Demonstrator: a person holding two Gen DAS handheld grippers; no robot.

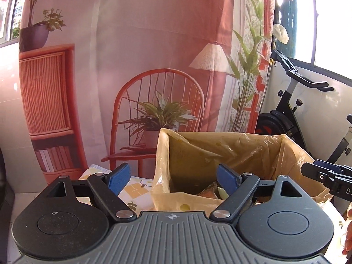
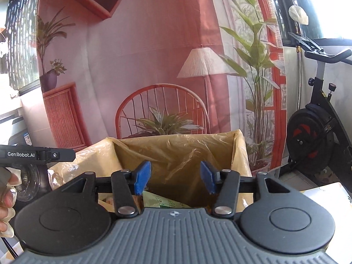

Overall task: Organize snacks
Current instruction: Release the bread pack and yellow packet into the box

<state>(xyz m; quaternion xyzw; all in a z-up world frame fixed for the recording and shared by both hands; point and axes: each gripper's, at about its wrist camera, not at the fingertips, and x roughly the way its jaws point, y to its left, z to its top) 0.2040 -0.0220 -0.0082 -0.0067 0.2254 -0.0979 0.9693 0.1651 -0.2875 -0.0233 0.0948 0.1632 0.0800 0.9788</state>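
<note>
A cardboard box lined with a yellowish plastic bag (image 1: 231,151) stands on the table; it also shows in the right wrist view (image 2: 176,151). Snack packets (image 2: 162,201) lie at its bottom, partly hidden; a few show in the left wrist view (image 1: 211,192). My left gripper (image 1: 173,180) is open and empty, above the box's near left rim. My right gripper (image 2: 175,177) is open and empty, above the box's near rim. Each gripper shows at the edge of the other's view.
A patterned tablecloth (image 1: 132,189) covers the table left of the box. A printed backdrop curtain (image 1: 143,55) hangs behind. An exercise bike (image 2: 316,127) stands at the right. A glass jar (image 2: 28,182) sits at the left by the hand.
</note>
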